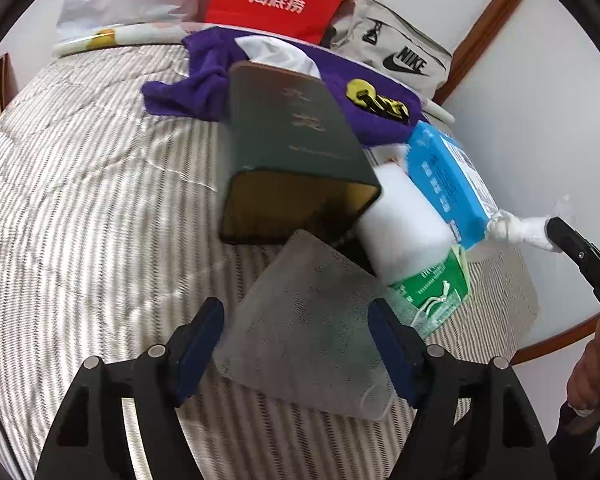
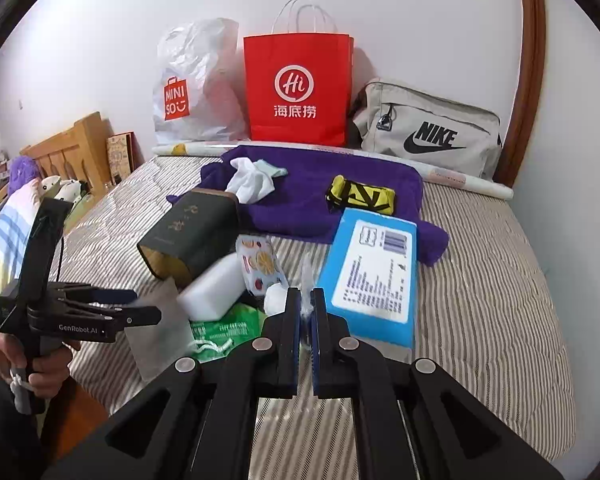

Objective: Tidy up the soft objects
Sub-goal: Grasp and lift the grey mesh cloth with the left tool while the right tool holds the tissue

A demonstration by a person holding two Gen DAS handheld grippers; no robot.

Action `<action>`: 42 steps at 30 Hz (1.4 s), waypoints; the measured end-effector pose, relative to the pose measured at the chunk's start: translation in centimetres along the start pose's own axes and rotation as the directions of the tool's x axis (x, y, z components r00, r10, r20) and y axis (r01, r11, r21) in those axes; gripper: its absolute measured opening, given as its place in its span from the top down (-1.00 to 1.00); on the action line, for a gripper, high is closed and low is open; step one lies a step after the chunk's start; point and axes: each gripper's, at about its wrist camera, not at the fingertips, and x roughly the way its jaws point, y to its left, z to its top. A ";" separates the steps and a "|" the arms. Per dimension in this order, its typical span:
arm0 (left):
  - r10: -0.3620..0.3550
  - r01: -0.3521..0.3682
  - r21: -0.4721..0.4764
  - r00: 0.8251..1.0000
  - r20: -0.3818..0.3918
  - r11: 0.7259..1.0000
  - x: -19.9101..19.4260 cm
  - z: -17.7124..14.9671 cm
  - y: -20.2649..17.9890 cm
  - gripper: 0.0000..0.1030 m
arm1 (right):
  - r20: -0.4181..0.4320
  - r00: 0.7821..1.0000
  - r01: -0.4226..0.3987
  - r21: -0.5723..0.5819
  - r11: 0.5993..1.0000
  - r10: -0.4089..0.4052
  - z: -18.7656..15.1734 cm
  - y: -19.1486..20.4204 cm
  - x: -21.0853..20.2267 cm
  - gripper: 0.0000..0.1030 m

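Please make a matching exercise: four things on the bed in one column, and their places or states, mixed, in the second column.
1. yellow-black strap
2. red paper bag
3. grey mesh pouch
4. dark green box

a. stands against the wall
b. lies on the purple towel
c. lies on its side, open end showing
d. between the left gripper fingers

Pairs: 1-b, 2-a, 3-d, 4-c

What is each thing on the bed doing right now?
Left gripper: open, around grey pouch.
Right gripper: shut on white bag.
Green box: lying down, open end empty.
Purple towel: spread out.
Red bag: upright.
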 end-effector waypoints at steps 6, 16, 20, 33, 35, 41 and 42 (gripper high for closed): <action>0.075 -0.076 0.067 0.997 0.023 0.995 0.6 -0.8 -2.1 -0.80 | 0.006 1.000 -0.011 0.020 1.000 0.011 -1.5 -2.2 -1.0 0.91; 0.242 -0.246 0.106 0.969 0.052 0.963 1.9 -1.8 -4.4 -0.95 | -0.010 1.000 -0.019 0.061 0.998 0.019 -3.3 -4.5 -1.6 0.91; 0.274 -0.283 0.125 0.958 0.084 0.951 1.6 -2.1 -4.4 -0.56 | -0.004 1.000 -0.009 0.060 0.998 0.009 -3.4 -4.6 -2.1 0.91; 0.221 -0.222 0.018 0.973 0.065 0.975 -0.4 -1.7 -2.0 0.79 | -0.002 1.000 -0.006 0.074 0.997 0.006 -3.5 -4.7 -2.8 0.91; 0.221 -0.221 -0.007 0.973 0.072 0.975 -1.0 -1.7 -1.6 0.79 | -0.015 1.000 -0.009 0.072 0.997 0.010 -3.7 -4.7 -2.5 0.91; 0.220 -0.217 -0.042 0.970 0.099 0.975 -2.7 -1.7 -1.0 0.79 | -0.065 0.997 -0.044 0.071 0.997 0.049 -4.7 -4.4 -0.7 0.91; 0.224 -0.222 -0.041 0.970 0.097 0.974 -2.8 -1.7 -1.0 0.79 | -0.075 0.996 -0.046 0.076 0.996 0.051 -5.0 -4.3 -0.3 0.91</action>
